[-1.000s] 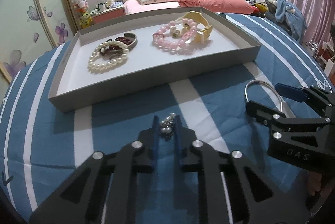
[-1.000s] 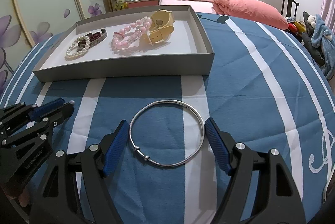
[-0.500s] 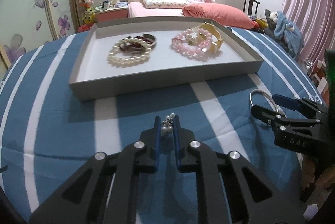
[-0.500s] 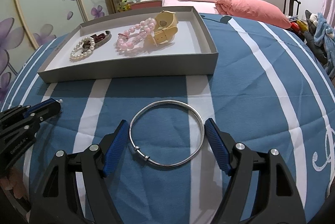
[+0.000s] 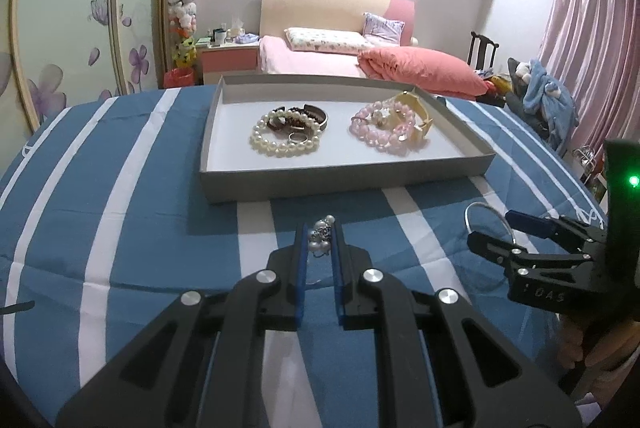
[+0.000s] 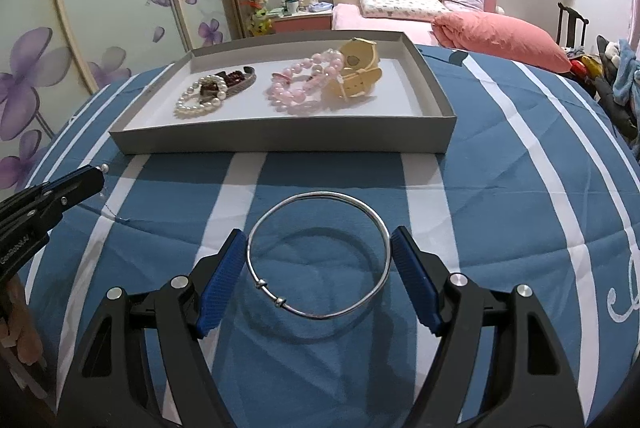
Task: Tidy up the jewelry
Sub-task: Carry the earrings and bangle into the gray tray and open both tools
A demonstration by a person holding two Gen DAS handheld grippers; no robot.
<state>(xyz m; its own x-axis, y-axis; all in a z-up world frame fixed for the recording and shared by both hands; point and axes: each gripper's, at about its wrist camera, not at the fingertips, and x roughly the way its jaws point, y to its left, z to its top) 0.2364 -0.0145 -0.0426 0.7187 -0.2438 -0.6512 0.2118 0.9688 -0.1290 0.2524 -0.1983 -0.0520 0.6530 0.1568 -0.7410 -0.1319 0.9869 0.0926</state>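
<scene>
Two grippers are working over the blue and white striped cloth (image 6: 500,188), and I am watching both through their own cameras. The left gripper (image 5: 319,242) is pinching a small pearl and silver cluster (image 5: 322,234) between its blue pads, jaws nearly closed on it, the piece sticking out past the tips. I am seeing it hanging above the cloth, just near of the grey tray (image 5: 344,180). From the right wrist view, that same gripper is showing at the left edge (image 6: 94,174) with one pearl peeking beyond its tip.

The right gripper (image 6: 318,260) is standing wide, its pads pressing on either side of a thin silver bangle (image 6: 320,254). The bangle is carrying two tiny beads on its near left arc. I am reading the bangle as gripped across its width; whether it is touching the cloth I cannot tell.

The tray is sitting on the far side of the cloth. Inside it, toward the left, a white pearl bracelet (image 5: 284,136) is lying over a dark cuff (image 5: 310,114), with a small ring (image 5: 298,137) resting inside the pearls. Toward the right, a pink bead bracelet (image 5: 376,132) is tangling with a cream yellow strap (image 5: 418,112). A bed with a coral pillow (image 5: 420,72) is sitting far behind
</scene>
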